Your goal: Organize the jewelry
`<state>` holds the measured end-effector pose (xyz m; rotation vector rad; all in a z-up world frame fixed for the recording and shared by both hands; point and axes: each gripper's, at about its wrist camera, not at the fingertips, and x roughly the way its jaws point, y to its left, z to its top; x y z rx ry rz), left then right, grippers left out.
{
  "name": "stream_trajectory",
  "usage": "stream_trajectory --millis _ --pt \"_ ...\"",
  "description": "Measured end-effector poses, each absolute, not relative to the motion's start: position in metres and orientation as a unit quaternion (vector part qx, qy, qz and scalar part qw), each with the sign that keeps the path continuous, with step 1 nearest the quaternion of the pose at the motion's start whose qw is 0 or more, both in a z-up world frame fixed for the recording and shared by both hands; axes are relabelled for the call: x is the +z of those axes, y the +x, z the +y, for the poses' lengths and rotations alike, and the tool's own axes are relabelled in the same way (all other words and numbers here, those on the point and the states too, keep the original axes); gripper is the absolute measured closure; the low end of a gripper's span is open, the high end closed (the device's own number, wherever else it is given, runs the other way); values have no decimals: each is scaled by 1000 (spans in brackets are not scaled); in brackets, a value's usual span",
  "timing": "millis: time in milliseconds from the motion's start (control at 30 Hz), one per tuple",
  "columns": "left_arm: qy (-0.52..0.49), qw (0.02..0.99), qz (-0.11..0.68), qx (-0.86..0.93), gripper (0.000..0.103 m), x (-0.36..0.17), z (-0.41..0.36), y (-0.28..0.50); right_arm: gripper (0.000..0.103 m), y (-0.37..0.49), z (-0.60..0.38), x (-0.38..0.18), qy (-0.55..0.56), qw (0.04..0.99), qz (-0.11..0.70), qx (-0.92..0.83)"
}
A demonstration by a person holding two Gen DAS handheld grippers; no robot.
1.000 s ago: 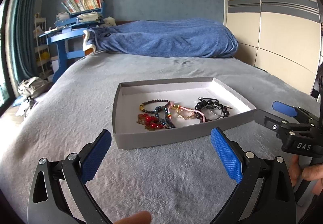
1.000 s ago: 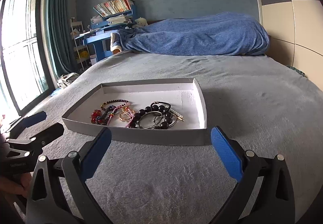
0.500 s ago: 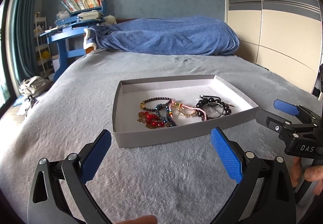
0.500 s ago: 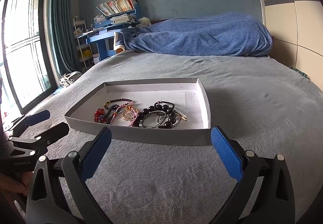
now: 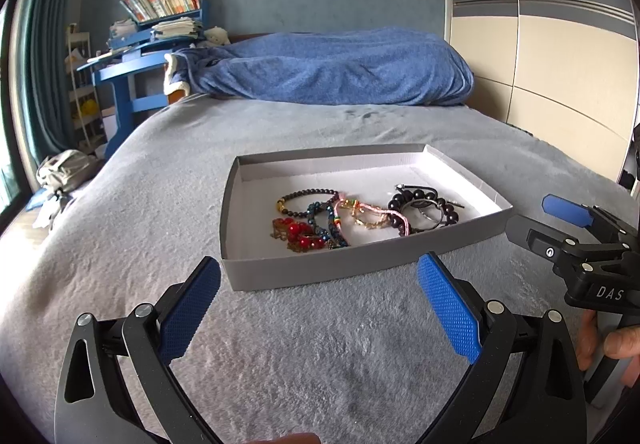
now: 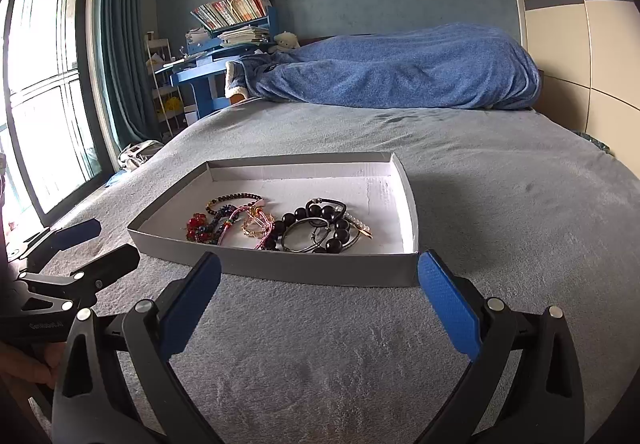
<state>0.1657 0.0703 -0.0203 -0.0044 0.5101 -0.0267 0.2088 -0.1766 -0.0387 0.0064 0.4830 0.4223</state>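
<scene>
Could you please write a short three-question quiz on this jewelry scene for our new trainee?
1. True or false: the left claw is shut on a bracelet.
2. Multiple choice: the jewelry pile lies (A) loose on the grey bedspread, (B) inside the shallow grey tray, (C) on the blue blanket.
3. Fill in: in the right wrist view, the large dark-bead bracelet lies toward the ____ end of the pile.

Key
1. False: both the left claw and the right claw are open and empty, short of the tray.
2. B
3. right
</scene>
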Motion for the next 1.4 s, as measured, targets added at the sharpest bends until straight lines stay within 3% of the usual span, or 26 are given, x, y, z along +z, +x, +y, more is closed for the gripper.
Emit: stream_trajectory --millis 1400 --pt "-22 965 262 -10 5 -20 78 170 6 211 -177 -39 3 949 239 206"
